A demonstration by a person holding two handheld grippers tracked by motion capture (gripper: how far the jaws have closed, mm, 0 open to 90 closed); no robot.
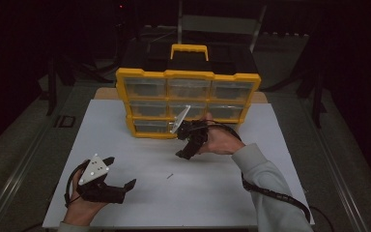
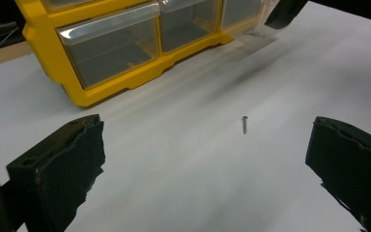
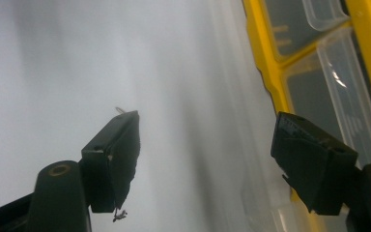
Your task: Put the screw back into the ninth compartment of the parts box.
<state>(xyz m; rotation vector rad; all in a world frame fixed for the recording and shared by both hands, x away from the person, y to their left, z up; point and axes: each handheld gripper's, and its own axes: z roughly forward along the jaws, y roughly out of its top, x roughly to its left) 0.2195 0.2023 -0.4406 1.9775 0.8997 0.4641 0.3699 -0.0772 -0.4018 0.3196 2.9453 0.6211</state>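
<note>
A yellow drawer organizer (image 1: 188, 76) with clear drawers stands at the back of the white table (image 1: 125, 121). A small screw (image 1: 170, 176) lies loose on the table in front of it. My left gripper (image 1: 121, 171) rests at the near left, open and holding nothing. In the left gripper view the screw (image 2: 244, 124) lies ahead between the wide-apart jaws of that gripper (image 2: 207, 130). My right gripper (image 1: 183, 141) is turned on its side just before the organizer's bottom row, open and holding nothing. In the right gripper view its jaws (image 3: 207, 123) stand apart beside the organizer's yellow frame (image 3: 265, 63).
The organizer has a yellow carry handle (image 1: 189, 49) on top, with a dark case behind it. A clear drawer (image 2: 111, 48) at the organizer's bottom corner faces my left gripper. Dark floor surrounds the table, and bare white tabletop lies around the screw.
</note>
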